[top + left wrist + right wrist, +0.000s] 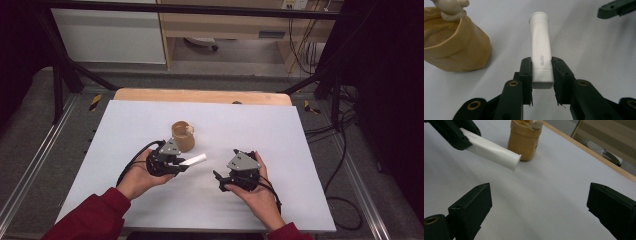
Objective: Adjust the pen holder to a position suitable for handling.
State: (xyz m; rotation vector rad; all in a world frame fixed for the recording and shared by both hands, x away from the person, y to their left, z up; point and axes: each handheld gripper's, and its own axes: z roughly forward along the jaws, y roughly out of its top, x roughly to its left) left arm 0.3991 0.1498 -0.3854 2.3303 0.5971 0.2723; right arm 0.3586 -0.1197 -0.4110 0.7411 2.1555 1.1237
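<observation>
Nearest, two tongs: the right tongs [218, 176] hover agape and empty, the left tongs [541, 75] clamp one white tube [541, 53] above the tabletop [260, 130]. Beyond stands one tan pouch [183, 136].

Matt plastic, soft tan cloth, smooth white tabletop

The white plastic glue tube [541, 56] looks smooth and matt; the tan cloth pouch [454, 47] is creased; the black plastic jaws look dull.
</observation>
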